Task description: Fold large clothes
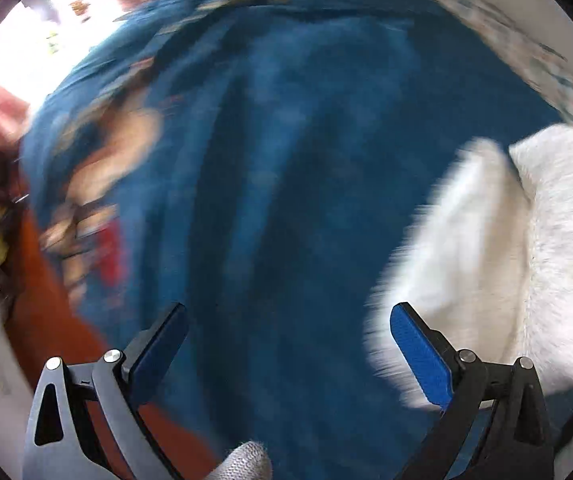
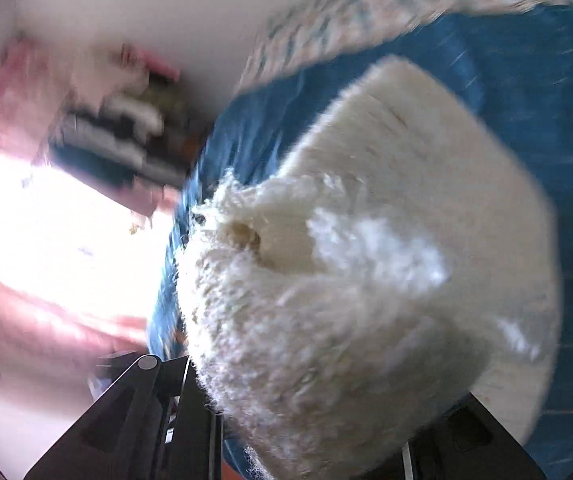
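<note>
A white fluffy garment (image 2: 366, 280) fills the right wrist view, bunched and lifted over a blue bedspread (image 2: 546, 100). My right gripper is buried under the fleece; its black frame shows at the bottom and it looks shut on the garment. In the left wrist view the same garment (image 1: 506, 260) hangs at the right. My left gripper (image 1: 286, 344) is open and empty above the blue bedspread (image 1: 306, 160), its right finger (image 1: 418, 352) beside the fleece edge. Both views are motion-blurred.
A patterned pillow or sheet (image 1: 526, 40) lies at the bed's far edge. A bright window with pink curtains (image 2: 46, 240) and a stack of folded clothes (image 2: 118, 140) are at the left. An orange floor or bed side (image 1: 46, 300) shows at the left.
</note>
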{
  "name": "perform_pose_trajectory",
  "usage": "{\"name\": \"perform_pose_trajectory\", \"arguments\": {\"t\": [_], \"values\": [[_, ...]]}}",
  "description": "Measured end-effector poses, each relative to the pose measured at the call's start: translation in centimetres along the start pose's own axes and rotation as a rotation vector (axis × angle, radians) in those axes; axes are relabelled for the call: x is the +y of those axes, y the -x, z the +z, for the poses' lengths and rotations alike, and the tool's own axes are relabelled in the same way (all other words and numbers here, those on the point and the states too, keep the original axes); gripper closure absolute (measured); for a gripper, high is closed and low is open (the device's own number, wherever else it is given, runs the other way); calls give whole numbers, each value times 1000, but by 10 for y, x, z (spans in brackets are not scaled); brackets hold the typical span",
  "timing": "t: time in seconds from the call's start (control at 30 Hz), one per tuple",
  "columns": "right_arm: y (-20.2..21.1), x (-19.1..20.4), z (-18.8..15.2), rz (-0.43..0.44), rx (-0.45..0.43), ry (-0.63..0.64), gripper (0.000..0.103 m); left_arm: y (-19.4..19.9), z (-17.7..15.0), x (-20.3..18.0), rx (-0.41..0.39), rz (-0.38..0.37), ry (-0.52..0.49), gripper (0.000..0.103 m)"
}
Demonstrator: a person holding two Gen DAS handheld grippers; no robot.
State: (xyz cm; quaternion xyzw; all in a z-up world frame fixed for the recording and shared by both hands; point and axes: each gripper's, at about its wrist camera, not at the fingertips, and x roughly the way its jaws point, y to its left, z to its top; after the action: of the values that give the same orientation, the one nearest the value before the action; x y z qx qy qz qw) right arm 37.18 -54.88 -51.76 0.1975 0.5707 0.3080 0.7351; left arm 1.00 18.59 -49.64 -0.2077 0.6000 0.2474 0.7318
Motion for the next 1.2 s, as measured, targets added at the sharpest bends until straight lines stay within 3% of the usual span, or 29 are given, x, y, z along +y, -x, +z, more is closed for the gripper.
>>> {"name": "perform_pose_trajectory", "arguments": {"t": [0.13,0.37,0.47,0.53,0.63,0.67,0.7,0.8,0.87,1.0,1.1,1.13,1.17,1.2], "values": [[-66,9,-37,-62,114,45,81,2,-11,35,-6,64,108,0],[-112,10,-90,-145,224,155,81,-3,1,24,-17,-12,186,0],[-119,14,-78,-148,248,192,81,12,7,18,-43,-47,172,0],[-108,18,-65,-98,273,164,77,20,14,14,-71,-73,160,0],[-66,15,-40,77,273,51,43,33,15,14,-89,-151,190,0],[-44,9,-37,120,250,19,28,36,11,14,-88,-191,202,0],[-27,1,-38,131,232,-1,20,37,8,12,-79,-217,206,0],[25,-31,-42,95,180,-61,19,31,-5,-1,-43,-306,210,0],[56,-62,-49,12,156,-105,19,18,-10,-14,-1,-345,206,0],[87,-122,-66,-109,150,-230,19,-23,-8,-45,68,-398,219,0],[100,-156,-76,-158,126,-329,19,-63,-2,-62,142,-464,318,0],[103,-163,-78,-166,117,-350,19,-69,1,-67,132,-475,330,1],[103,-167,-80,-174,108,-366,19,-70,4,-72,101,-458,330,19],[107,-173,-81,-181,101,-377,19,-65,9,-81,35,-427,309,56]]}}
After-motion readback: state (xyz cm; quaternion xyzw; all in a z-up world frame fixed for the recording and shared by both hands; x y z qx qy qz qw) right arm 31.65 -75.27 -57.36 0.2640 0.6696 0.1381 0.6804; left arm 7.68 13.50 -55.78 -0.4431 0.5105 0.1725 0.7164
